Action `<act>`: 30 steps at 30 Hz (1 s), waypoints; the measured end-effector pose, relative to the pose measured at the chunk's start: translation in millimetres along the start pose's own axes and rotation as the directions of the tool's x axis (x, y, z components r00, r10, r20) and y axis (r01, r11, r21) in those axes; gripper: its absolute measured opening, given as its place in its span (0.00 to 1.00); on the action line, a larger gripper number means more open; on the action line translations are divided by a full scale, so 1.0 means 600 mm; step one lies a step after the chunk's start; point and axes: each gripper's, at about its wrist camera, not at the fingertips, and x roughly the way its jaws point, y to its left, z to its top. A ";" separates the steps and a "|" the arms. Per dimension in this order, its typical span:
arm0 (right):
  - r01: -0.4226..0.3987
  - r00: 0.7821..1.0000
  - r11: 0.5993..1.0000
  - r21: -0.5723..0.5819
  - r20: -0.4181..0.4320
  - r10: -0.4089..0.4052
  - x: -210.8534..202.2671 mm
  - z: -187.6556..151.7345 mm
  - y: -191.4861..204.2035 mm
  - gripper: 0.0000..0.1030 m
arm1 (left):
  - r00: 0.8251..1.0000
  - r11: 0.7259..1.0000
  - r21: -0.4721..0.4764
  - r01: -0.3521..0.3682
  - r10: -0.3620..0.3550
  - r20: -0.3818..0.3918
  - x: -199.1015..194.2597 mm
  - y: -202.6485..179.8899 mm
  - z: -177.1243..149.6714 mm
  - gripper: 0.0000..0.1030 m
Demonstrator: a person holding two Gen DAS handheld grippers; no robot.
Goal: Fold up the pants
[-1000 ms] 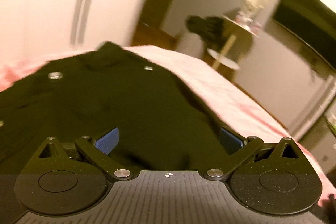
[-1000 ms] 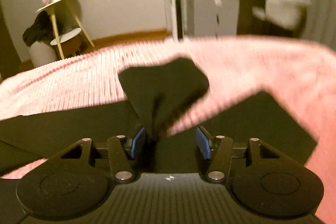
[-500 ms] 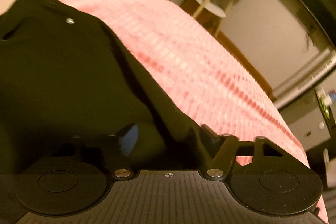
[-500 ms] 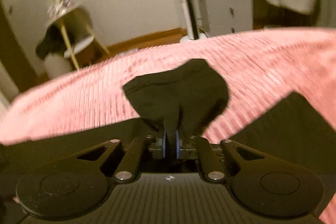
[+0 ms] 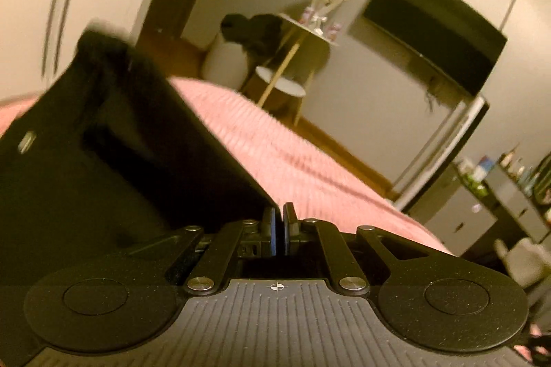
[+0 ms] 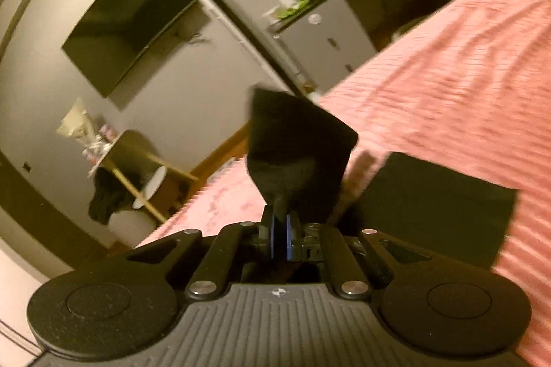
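Both pairs of jaws are pressed together on black cloth. We see the left gripper point(image 5: 278, 222) pinching an edge of the pants point(image 5: 113, 160), whose dark sheet fills the left half of the left wrist frame and rises to a blurred corner at upper left, with a small metal button point(image 5: 27, 141) at its left edge. We see the right gripper point(image 6: 279, 231) clamped on another part of the pants point(image 6: 299, 146), which stands up from the blue pads point(image 6: 273, 238) as a crumpled flap in the centre of the right wrist frame; a further flat stretch of the black cloth lies at centre right on the bed.

We find the pink ribbed bedspread point(image 5: 275, 153) running from the centre toward lower right in the left view, and across the right side in the right view. Beyond it, at upper centre of the left view, stands a small round side table point(image 5: 303, 33) with dark clothing point(image 5: 255, 29) draped beside it, and a dark wall television point(image 5: 434, 26) at upper right. A grey cabinet point(image 6: 330, 33) sits at upper centre of the right view.
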 end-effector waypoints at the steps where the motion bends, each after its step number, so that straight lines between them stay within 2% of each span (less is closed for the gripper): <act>1: 0.017 1.000 1.000 0.020 -0.009 -0.017 -0.003 -0.004 -0.016 0.06 | 1.000 1.000 -0.019 -0.009 0.009 -0.007 -0.023 0.007 -0.027 0.06; 4: 0.067 0.997 0.996 0.060 -0.042 -0.065 0.000 -0.028 -0.059 0.06 | 0.994 0.996 -0.023 -0.086 0.084 -0.074 -0.054 0.029 -0.107 0.08; 6: 0.106 0.992 0.990 0.094 -0.080 -0.098 0.008 -0.048 -0.084 0.09 | 0.974 0.985 -0.017 -0.173 0.169 -0.151 -0.054 0.051 -0.138 0.12; 7: 0.130 0.987 0.986 0.107 -0.104 -0.119 0.015 -0.055 -0.095 0.14 | 0.962 0.974 -0.043 -0.224 0.214 -0.168 -0.053 0.067 -0.142 0.11; 8: 0.141 0.984 0.983 0.117 -0.127 -0.126 0.019 -0.062 -0.104 0.17 | 0.956 0.962 -0.071 -0.262 0.249 -0.154 -0.057 0.082 -0.135 0.12; 9: 0.146 0.982 0.981 0.125 -0.138 -0.129 0.021 -0.066 -0.110 0.18 | 0.950 0.948 -0.098 -0.302 0.289 -0.120 -0.062 0.097 -0.124 0.25; 10: 0.141 0.983 0.981 0.133 -0.138 -0.123 0.018 -0.070 -0.116 0.18 | 0.940 0.933 -0.123 -0.337 0.327 -0.092 -0.066 0.110 -0.109 0.52; 12: 0.107 0.986 0.981 0.164 -0.142 -0.083 0.016 -0.072 -0.126 0.20 | 0.923 0.909 -0.163 -0.384 0.385 -0.031 -0.069 0.135 -0.085 0.84; 14: 0.072 0.986 0.975 0.208 -0.161 -0.039 0.017 -0.069 -0.141 0.25 | 0.903 0.887 -0.191 -0.420 0.429 0.006 -0.072 0.165 -0.066 0.85; 16: 0.051 0.984 0.969 0.241 -0.175 -0.008 0.019 -0.068 -0.152 0.28 | 0.888 0.866 -0.207 -0.454 0.460 -0.024 -0.052 0.191 -0.052 0.85; 19: 0.038 0.983 0.965 0.260 -0.185 0.011 0.019 -0.065 -0.163 0.31 | 0.902 0.857 -0.288 -0.428 0.426 -0.072 -0.034 0.232 -0.051 0.82; 21: 0.032 0.983 0.965 0.262 -0.183 0.017 0.015 -0.065 -0.169 0.33 | 0.914 0.859 -0.321 -0.399 0.401 -0.063 -0.032 0.246 -0.054 0.83; 23: 0.029 0.984 0.964 0.266 -0.178 0.019 0.013 -0.061 -0.173 0.36 | 0.915 0.863 -0.316 -0.395 0.401 -0.047 -0.017 0.248 -0.046 0.83; 24: 0.027 0.984 0.963 0.268 -0.177 0.022 0.013 -0.059 -0.176 0.37 | 0.916 0.870 -0.300 -0.392 0.398 -0.043 -0.008 0.245 -0.043 0.80; 25: 0.026 0.983 0.962 0.272 -0.180 0.025 0.015 -0.056 -0.179 0.37 | 0.919 0.879 -0.278 -0.388 0.390 -0.050 0.000 0.240 -0.041 0.68; 26: 0.023 0.983 0.962 0.274 -0.182 0.028 0.015 -0.054 -0.181 0.37 | 0.923 0.886 -0.262 -0.382 0.380 -0.062 0.012 0.243 -0.038 0.62; 28: 0.024 0.984 0.963 0.268 -0.176 0.024 0.017 -0.050 -0.184 0.37 | 0.916 0.883 -0.244 -0.401 0.392 -0.086 0.039 0.239 -0.032 0.60; 30: 0.024 0.985 0.969 0.246 -0.173 0.019 0.025 -0.044 -0.180 0.37 | 0.920 0.880 -0.271 -0.391 0.383 -0.083 0.044 0.248 -0.031 0.57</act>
